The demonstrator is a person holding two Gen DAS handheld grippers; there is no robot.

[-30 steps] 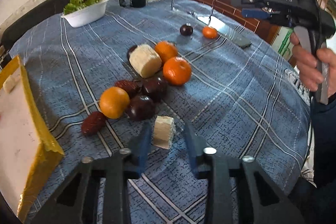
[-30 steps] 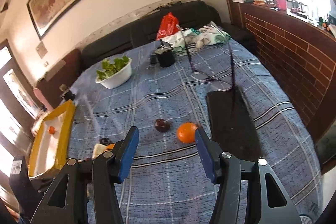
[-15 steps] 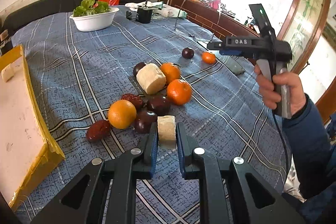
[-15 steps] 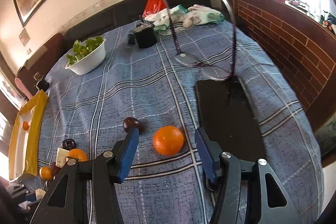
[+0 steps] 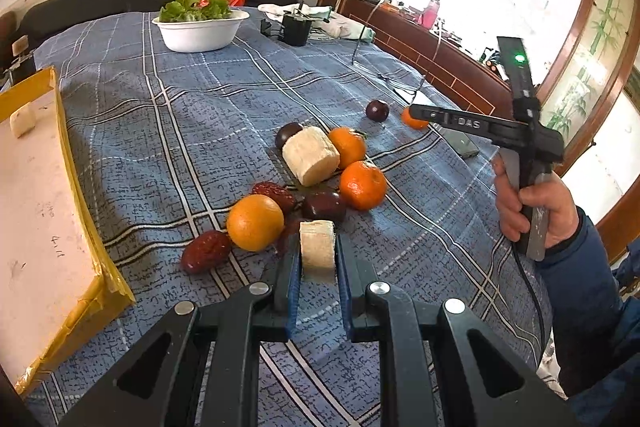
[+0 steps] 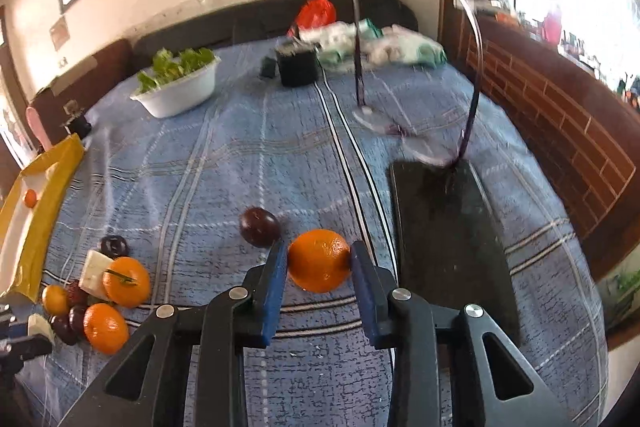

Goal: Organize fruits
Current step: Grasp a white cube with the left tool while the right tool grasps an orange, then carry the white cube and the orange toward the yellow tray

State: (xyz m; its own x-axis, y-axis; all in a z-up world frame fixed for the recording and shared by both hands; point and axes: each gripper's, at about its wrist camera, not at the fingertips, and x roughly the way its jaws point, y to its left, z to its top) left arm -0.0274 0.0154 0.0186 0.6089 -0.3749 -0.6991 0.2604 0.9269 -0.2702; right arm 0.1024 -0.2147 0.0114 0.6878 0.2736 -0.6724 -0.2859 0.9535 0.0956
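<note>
Here, pale stubby banana chunk (image 5: 317, 255)

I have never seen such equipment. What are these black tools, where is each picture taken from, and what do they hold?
A person holds two hand-held grippers; each carries a camera looking along its fingers. In the left wrist view, the left gripper is shut on a pale cut fruit piece. In the right wrist view, the right gripper has just been closing around an orange beside a dark plum. More oranges, plums and red dates lie on the blue checked tablecloth, near a yellow tray.
</note>
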